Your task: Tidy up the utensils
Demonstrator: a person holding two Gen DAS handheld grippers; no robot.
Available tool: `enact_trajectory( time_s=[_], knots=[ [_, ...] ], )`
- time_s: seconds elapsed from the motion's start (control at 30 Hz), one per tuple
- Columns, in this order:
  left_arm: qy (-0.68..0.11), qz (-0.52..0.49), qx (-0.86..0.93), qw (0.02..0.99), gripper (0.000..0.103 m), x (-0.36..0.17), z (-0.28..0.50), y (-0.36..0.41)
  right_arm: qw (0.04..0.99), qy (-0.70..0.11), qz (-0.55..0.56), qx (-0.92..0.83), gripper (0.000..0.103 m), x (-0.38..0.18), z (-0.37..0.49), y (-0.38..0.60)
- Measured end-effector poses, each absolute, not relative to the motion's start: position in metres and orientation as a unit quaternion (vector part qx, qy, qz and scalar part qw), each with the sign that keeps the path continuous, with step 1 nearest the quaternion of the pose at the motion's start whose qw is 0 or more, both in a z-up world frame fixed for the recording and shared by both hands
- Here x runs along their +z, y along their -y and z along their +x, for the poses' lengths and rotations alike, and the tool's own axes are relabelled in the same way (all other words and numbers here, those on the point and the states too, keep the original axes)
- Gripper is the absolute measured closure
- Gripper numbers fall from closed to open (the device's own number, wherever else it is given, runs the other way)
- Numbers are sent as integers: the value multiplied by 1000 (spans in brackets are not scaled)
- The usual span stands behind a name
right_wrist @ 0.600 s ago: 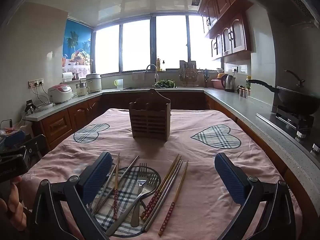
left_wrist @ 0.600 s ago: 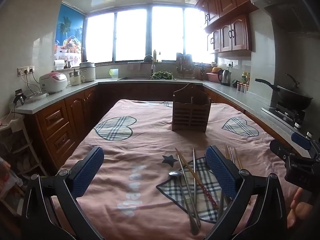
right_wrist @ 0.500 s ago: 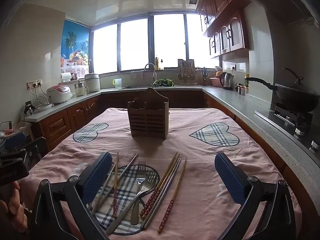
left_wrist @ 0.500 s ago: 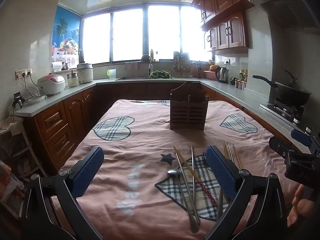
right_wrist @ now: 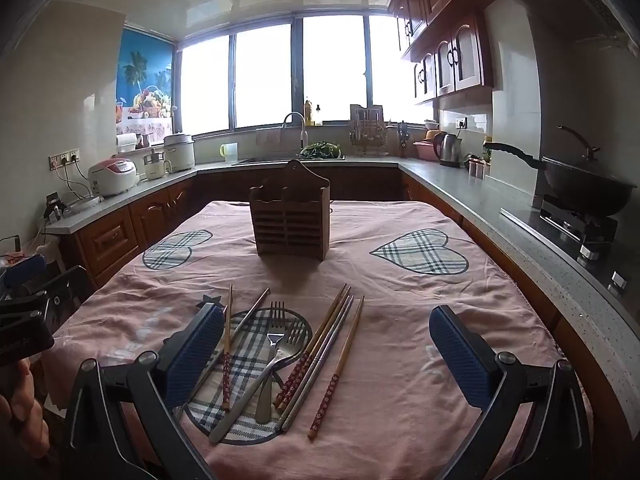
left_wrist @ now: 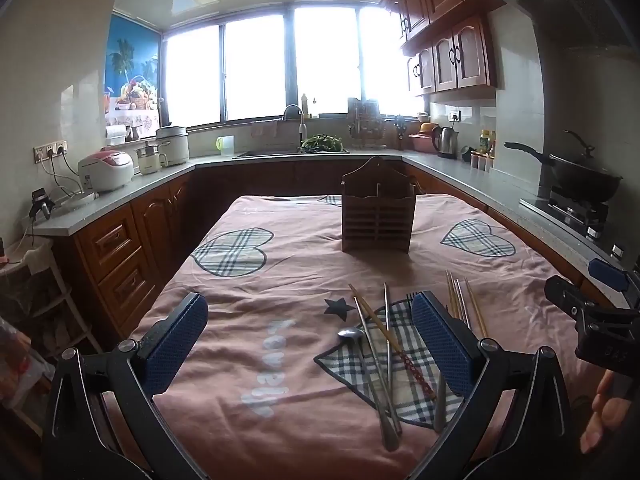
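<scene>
A brown slatted wooden utensil holder stands upright at the middle of the pink-clothed table. Nearer me lie loose utensils on a plaid patch: a spoon, metal and wooden chopsticks, two forks and a single patterned chopstick. My left gripper is open and empty, held above the table left of the pile. My right gripper is open and empty, held over the pile's right side.
Kitchen counters wrap around the table, with a wok on a stove at the right, a sink at the back and a rice cooker at the left. Each gripper shows at the edge of the other's view.
Both cameras have shifted very slightly; the holder sits a bit further left in each view. Both grippers stay open and nothing on the table has moved.
</scene>
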State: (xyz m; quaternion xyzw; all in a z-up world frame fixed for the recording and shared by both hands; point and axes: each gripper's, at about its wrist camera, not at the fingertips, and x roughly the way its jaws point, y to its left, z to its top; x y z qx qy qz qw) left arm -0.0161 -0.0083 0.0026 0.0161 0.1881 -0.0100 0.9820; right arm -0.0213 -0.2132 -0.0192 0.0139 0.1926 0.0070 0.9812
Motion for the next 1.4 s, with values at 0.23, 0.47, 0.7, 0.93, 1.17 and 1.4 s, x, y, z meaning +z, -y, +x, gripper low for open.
enact_trajectory(
  time_s=[0.23,0.47,0.7,0.93,1.17,1.4],
  knots=[
    [-186,16,-9,982,0,6,-18,9,981,-192,15,10,0,-15,-25,213],
    [-185,16,-9,982,0,8,-18,8,981,-194,15,11,0,-16,-25,212],
    [-184,15,-7,983,0,8,-18,7,981,-193,14,12,0,-15,-26,211],
    [-184,15,-5,983,0,8,-17,6,981,-192,14,13,0,-15,-26,210],
    [-184,15,-5,983,0,8,-17,5,981,-193,13,14,0,-13,-26,209],
    [-183,16,-5,983,0,7,-17,5,981,-195,12,15,0,-12,-25,210]
  ],
)
